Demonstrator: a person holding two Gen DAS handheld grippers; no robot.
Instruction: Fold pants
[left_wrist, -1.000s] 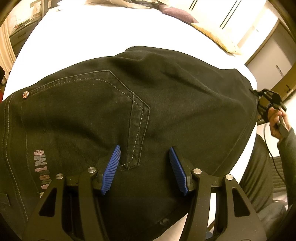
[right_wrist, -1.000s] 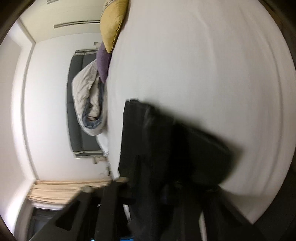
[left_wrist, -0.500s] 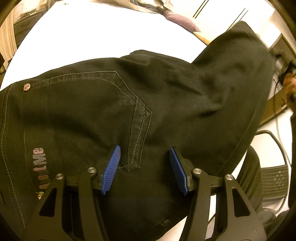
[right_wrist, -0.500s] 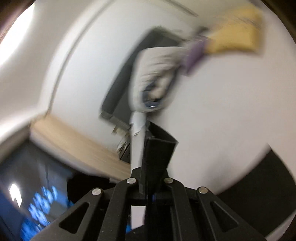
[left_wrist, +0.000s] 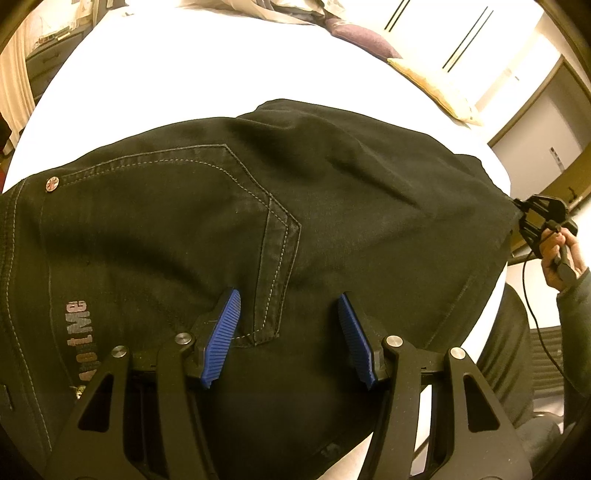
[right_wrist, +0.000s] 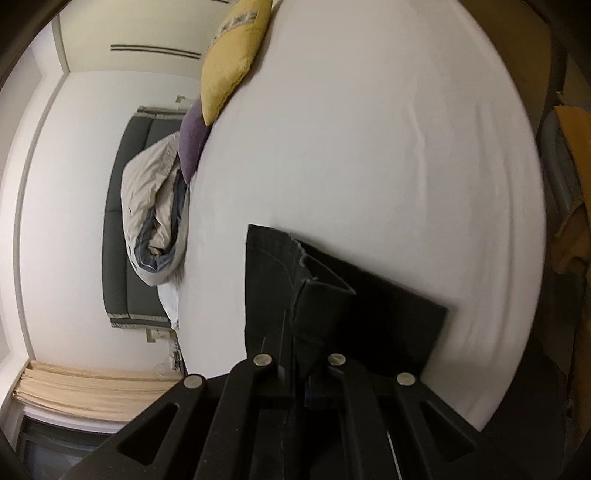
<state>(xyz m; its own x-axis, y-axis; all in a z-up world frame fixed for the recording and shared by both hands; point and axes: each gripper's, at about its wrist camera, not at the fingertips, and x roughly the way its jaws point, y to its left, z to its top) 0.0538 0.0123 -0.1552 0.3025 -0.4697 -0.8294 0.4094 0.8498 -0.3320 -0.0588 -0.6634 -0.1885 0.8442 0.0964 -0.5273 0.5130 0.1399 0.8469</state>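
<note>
Mid-fold: your right gripper (right_wrist: 303, 384) is clamped on the pants (left_wrist: 332, 206) hem, your left gripper (left_wrist: 290, 339) gapes empty over the seat; next, lay that hem flat.

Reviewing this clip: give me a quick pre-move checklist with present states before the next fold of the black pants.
1. right gripper clamped on the pants edge: ok, fabric runs between the closed fingers.
2. left gripper free to act: ok, open over the back pocket.
3. Left gripper pressing the cloth: cannot tell.
4. Pants lie on the bed: ok.
5. Fabric smooth: not ok, creases near the held edge.
6. Yellow pillow away from the pants: ok.
</note>
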